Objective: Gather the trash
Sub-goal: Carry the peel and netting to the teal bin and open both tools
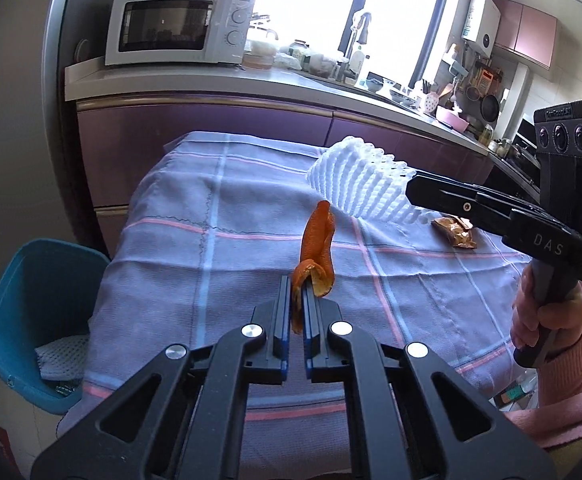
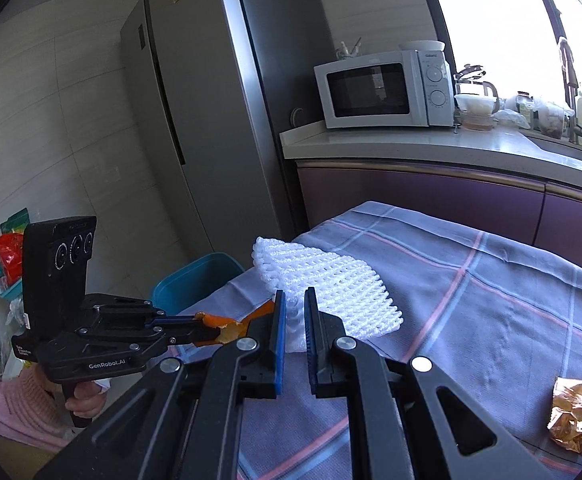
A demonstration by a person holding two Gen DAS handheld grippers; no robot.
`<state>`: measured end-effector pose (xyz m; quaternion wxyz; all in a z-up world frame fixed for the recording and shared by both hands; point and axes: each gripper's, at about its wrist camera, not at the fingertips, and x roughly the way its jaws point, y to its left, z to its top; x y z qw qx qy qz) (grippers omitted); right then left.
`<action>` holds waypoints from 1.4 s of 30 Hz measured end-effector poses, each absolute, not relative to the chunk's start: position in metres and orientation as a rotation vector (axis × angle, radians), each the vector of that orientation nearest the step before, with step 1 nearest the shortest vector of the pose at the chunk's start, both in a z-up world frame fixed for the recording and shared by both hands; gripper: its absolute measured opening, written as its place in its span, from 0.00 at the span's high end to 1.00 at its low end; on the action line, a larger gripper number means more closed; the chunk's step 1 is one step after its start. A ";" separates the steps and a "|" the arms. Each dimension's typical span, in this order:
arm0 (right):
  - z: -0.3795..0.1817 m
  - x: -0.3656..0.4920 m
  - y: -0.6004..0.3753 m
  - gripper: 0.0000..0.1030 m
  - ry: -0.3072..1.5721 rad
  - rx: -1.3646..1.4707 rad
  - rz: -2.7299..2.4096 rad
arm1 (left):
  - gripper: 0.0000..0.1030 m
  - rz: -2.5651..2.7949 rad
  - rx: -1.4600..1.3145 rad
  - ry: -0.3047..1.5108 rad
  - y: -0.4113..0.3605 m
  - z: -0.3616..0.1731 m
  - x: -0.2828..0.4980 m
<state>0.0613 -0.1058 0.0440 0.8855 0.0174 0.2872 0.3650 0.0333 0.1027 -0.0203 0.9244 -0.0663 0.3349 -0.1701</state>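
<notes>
Between the left gripper's (image 1: 299,300) pinching fingers stands an orange peel (image 1: 317,248), long axis upright; the blue bin (image 1: 31,300) lies down-left of it, nearer this hand; the right gripper (image 2: 294,308) clamps white foam netting (image 2: 323,284) above the table's checked cloth (image 1: 211,240).

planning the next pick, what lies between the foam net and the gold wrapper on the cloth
Bare cloth only, between the net and the wrapper, in the right wrist view.

Orange peel (image 1: 317,248) upright, foam net (image 1: 361,178) aloft (white) — wrapper (image 1: 455,232) on cloth
</notes>
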 end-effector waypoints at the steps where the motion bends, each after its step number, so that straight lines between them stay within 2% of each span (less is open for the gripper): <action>1: 0.045 0.060 -0.102 0.92 0.597 0.035 0.770 | 0.95 -0.337 -0.142 0.685 0.109 -0.020 0.031; 28: 0.062 0.055 0.042 0.92 0.589 -0.071 1.098 | 0.95 0.003 -0.262 0.636 0.261 -0.019 -0.023; 42: 0.047 0.073 0.110 0.92 0.689 -0.086 1.220 | 0.95 0.100 -0.312 0.691 0.298 -0.045 -0.022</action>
